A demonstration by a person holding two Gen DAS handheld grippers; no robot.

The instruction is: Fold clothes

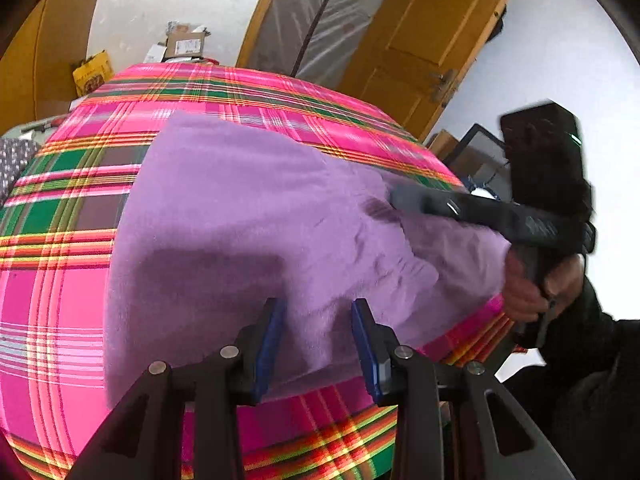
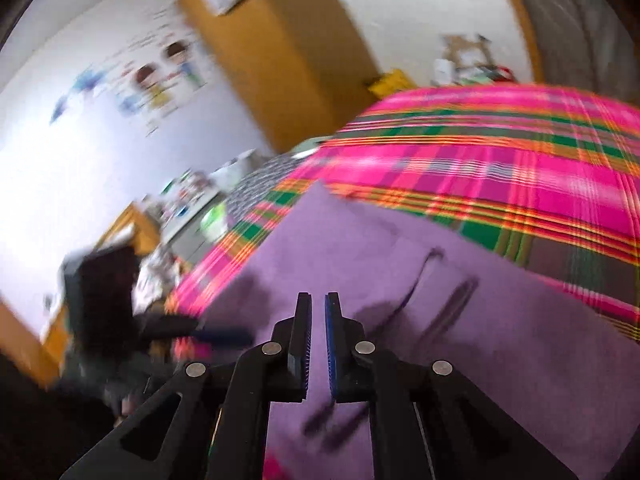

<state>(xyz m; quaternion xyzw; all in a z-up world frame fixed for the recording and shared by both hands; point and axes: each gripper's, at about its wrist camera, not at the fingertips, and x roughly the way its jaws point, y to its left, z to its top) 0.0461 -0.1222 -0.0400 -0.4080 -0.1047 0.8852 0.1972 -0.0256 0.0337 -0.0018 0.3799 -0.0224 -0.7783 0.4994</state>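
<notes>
A purple fleece garment (image 1: pixel 224 232) lies spread on a table under a pink plaid cloth (image 1: pixel 52 300). My left gripper (image 1: pixel 319 320) hovers open over the garment's near edge, with purple fabric showing between its blue pads (image 1: pixel 266 344) and nothing pinched. My right gripper (image 1: pixel 394 196), held by a hand (image 1: pixel 528 288), comes in from the right with its tip on the wrinkled right side of the garment. In the blurred right wrist view, the right gripper (image 2: pixel 318 304) is over the purple garment (image 2: pixel 460 340), its jaws drawn to a narrow slit with no fabric visibly between them. The left gripper (image 2: pixel 236 336) is a blur at the left.
Yellow wooden doors (image 1: pixel 420 40) and a plastic-covered frame (image 1: pixel 320 20) stand behind the table. Boxes (image 1: pixel 184 44) sit past its far edge. A cluttered shelf (image 2: pixel 188 200) and a wall with pictures (image 2: pixel 152 76) are off the table's left side. Plaid cloth (image 2: pixel 500 160) stretches beyond the garment.
</notes>
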